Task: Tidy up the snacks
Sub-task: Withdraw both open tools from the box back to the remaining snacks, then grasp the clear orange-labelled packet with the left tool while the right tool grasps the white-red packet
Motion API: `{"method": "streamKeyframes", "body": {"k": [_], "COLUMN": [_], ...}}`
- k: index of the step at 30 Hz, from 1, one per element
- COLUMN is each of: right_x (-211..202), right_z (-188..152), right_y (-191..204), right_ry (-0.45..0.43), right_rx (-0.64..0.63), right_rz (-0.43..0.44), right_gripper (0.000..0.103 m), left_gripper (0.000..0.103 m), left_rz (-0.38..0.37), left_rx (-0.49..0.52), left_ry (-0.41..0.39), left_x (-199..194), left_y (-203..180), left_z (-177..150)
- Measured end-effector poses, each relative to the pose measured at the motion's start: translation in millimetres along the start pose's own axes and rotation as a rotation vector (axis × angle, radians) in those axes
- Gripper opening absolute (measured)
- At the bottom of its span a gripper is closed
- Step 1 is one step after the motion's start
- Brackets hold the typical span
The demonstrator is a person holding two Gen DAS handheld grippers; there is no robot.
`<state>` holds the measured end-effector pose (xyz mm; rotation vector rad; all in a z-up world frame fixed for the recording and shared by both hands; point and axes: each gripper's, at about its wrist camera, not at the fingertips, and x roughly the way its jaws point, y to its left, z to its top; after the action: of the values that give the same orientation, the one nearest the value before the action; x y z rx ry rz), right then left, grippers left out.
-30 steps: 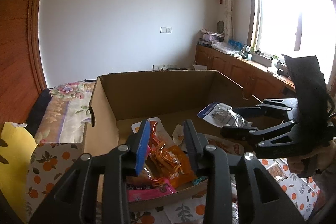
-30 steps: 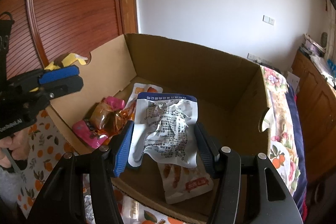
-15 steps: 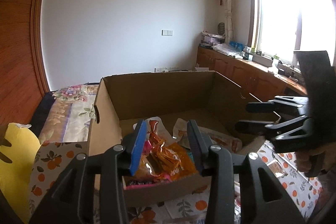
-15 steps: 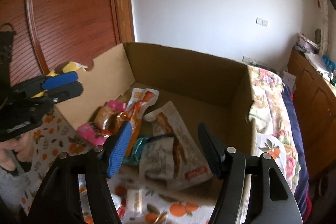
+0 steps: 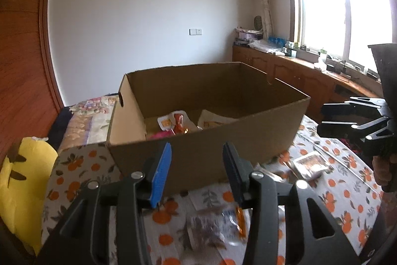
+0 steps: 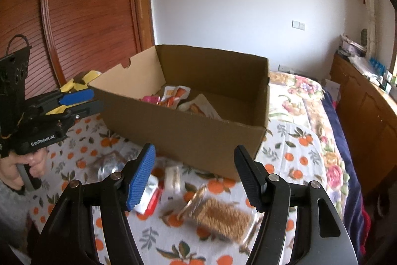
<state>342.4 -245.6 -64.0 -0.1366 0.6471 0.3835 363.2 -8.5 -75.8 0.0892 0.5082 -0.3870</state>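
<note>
Right wrist: right gripper [image 6: 194, 175] spread, empty; blurry snack pack [image 6: 218, 217], prob. crackers, just below.

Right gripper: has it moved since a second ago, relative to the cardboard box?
Yes. The right gripper has pulled back out of the cardboard box; its open, empty jaws are now over snack packets on the orange-print cloth in front of it.

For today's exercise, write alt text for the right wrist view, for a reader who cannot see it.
The right hand-held gripper hangs open and empty over loose snack packets on an orange-print cloth, in front of an open brown cardboard box with packets already inside. At the left edge, the left hand-held gripper holds nothing, its jaws opening.
</note>
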Motion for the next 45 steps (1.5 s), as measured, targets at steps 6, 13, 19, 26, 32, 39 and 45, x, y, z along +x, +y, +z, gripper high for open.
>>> {"method": "streamKeyframes", "body": {"k": [6, 13, 19, 26, 32, 39, 45], "right_x": [-7, 11, 26, 28, 29, 29, 29], "right_z": [-22, -58, -79, -84, -83, -84, -83], "right_y": [-3, -8, -6, -8, -8, -9, -8], "right_ry": [0.019, 0.094, 0.132, 0.114, 0.113, 0.115, 0.122], "right_rx": [0.013, 0.056, 0.078, 0.100, 0.097, 0.104, 0.088], "right_rz": [-0.002, 0.012, 0.023, 0.019, 0.025, 0.032, 0.038], "right_gripper": [0.067, 0.067, 0.067, 0.067, 0.067, 0.068, 0.068], "left_gripper": [0.044, 0.044, 0.044, 0.046, 0.047, 0.047, 0.047], "left_rz": [0.008, 0.005, -0.011, 0.012, 0.018, -0.023, -0.112], "left_rx": [0.031, 0.100, 0.176, 0.245, 0.327, 0.394, 0.433], "left_ry": [0.035, 0.136, 0.207, 0.270, 0.307, 0.318, 0.315], "left_x": [-16, -15, -10, 1, 14, 36, 50], "left_y": [-10, -22, -36, -41, -49, -55, -65], "left_z": [-17, -54, -76, -84, -86, -67, -53]}}
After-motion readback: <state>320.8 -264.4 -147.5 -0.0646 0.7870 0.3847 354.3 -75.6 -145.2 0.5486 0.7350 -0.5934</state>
